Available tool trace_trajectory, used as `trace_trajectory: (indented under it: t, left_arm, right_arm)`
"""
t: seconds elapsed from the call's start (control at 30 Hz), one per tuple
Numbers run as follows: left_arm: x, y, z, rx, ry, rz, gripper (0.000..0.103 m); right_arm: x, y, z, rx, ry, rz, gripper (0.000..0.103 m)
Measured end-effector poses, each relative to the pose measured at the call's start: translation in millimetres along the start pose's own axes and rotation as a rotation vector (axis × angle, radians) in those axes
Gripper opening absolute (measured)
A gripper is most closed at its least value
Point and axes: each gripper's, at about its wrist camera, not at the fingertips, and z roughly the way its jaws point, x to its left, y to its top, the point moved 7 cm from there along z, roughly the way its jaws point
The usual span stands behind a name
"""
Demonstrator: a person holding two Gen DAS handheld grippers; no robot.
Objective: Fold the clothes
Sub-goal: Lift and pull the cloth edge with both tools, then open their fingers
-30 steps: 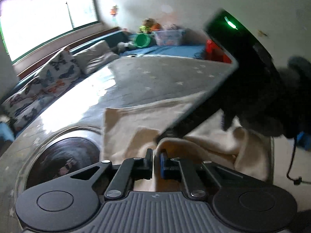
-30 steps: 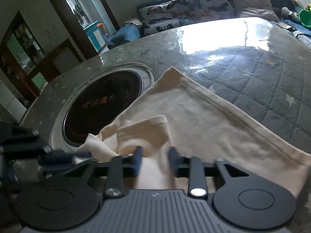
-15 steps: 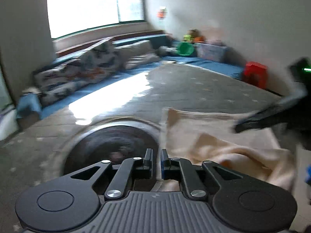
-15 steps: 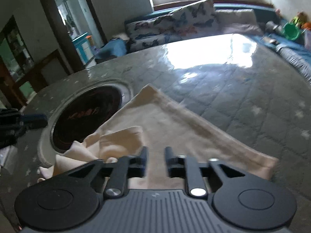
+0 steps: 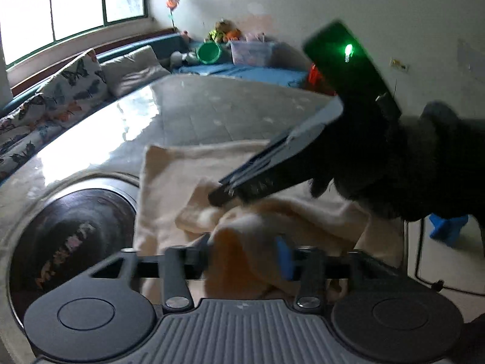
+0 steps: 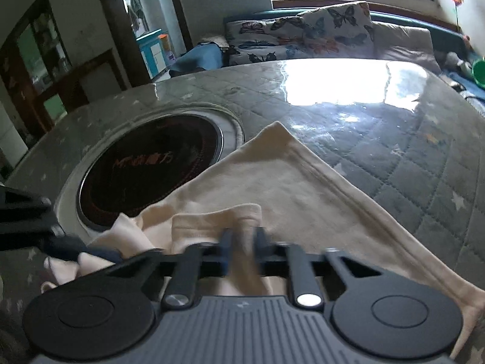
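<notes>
1. Two grippers meet over one cream garment (image 6: 272, 182). The left gripper (image 5: 247, 253) stands with its fingers spread wide, a bunched fold of the cloth (image 5: 242, 242) lying between them; the blue pad (image 5: 283, 256) of one finger shows beside the fold, apart from it on the other side.
2. The right gripper (image 6: 242, 247) has its fingers drawn close about a raised pleat of the same garment; motion blur prevents telling whether the pads actually press the cloth.
3. In the left wrist view, the right gripper (image 5: 218, 195) reaches in from the right, its tips over the garment's crumpled middle, a green indicator light (image 5: 348, 51) glowing on its body.
4. In the right wrist view, the left gripper (image 6: 65, 247) enters at the left edge, at the garment's rumpled near corner.
5. The garment lies on a grey quilted, star-printed table cover (image 6: 409, 151), its far part spread flat to a pointed corner, its near part heaped.
6. The garment's left edge overlaps the rim of a round dark cooktop (image 6: 148, 176) recessed in the table.
7. Beyond the table: butterfly-print cushions (image 6: 303, 36), a window (image 5: 75, 3), a green bowl (image 5: 208, 52) and a clear storage box (image 5: 251, 52).
</notes>
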Motion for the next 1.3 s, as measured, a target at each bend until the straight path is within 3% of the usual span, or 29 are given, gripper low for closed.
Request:
trace_trajectory:
  t: [0.1, 0.23, 0.4, 0.53, 0.7, 0.83, 0.97, 1.03, 1.07, 1.17, 1.2, 1.3]
  left_arm:
    - [3, -2, 3, 0.001, 0.012, -0.022, 0.008]
    - [28, 1, -19, -0.068, 0.083, -0.102, 0.006]
    - [90, -6, -59, -0.139, 0.248, -0.266, 0.006]
    - [141, -30, -93, -0.163, 0.377, -0.406, 0.006]
    - [173, -69, -119, -0.148, 0.469, -0.519, 0.006]
    - [185, -101, -141, -0.134, 0.561, -0.591, 0.006]
    - [195, -143, -166, -0.091, 0.596, -0.699, 0.006]
    - [193, -160, -177, -0.058, 0.612, -0.719, 0.006]
    - [189, -169, -184, -0.035, 0.616, -0.722, 0.006]
    - [185, -184, -200, -0.001, 0.644, -0.738, 0.015]
    - [185, -187, -205, 0.006, 0.648, -0.749, 0.025]
    - [186, -184, -218, -0.005, 0.685, -0.740, 0.035]
  right_arm:
    - [-1, -1, -13, -0.045, -0.036, -0.024, 0.003]
    - [-18, -3, -40, -0.107, -0.123, -0.008, 0.003]
    - [-65, -18, -90, -0.173, -0.301, 0.065, 0.003]
    - [-102, -43, -122, -0.187, -0.423, 0.164, 0.003]
    - [-123, -80, -138, -0.144, -0.516, 0.232, 0.003]
    - [-126, -102, -138, -0.084, -0.530, 0.255, 0.003]
    - [-121, -99, -133, -0.054, -0.498, 0.251, 0.004]
    - [-118, -93, -130, -0.047, -0.503, 0.229, 0.017]
    - [-115, -89, -130, -0.052, -0.515, 0.210, 0.017]
    - [-106, -67, -133, -0.113, -0.516, 0.183, 0.018]
    - [-101, -58, -131, -0.129, -0.480, 0.181, 0.018]
    - [-83, -35, -116, -0.154, -0.351, 0.174, 0.021]
